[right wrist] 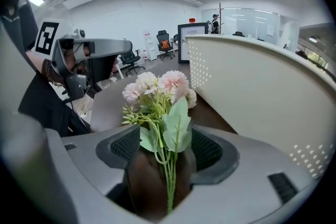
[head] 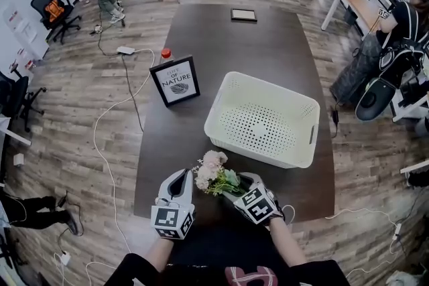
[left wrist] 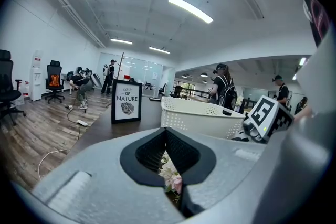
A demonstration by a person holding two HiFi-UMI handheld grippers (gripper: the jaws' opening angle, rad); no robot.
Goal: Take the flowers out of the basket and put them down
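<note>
A small bunch of pale pink flowers (head: pixel 213 173) with green leaves lies on the dark table (head: pixel 201 30), just in front of the empty white perforated basket (head: pixel 221 134). My right gripper (head: pixel 239 185) is open, its jaws standing wide on either side of the green stems without pressing them. In the right gripper view the flowers (right wrist: pixel 157 86) rise between the pads of the right gripper (right wrist: pixel 165 150), with the basket (right wrist: pixel 262 86) to the right. My left gripper (head: pixel 182 179) is shut with nothing in it, just left of the blooms. The flowers (left wrist: pixel 170 176) show through its slit.
A framed "Love of Nature" sign (head: pixel 175 80) stands left of the basket, with an orange-capped bottle (head: pixel 165 53) behind it. A dark frame (head: pixel 243 15) lies at the far end. The table's near edge is under my hands. Chairs, cables and people surround the table.
</note>
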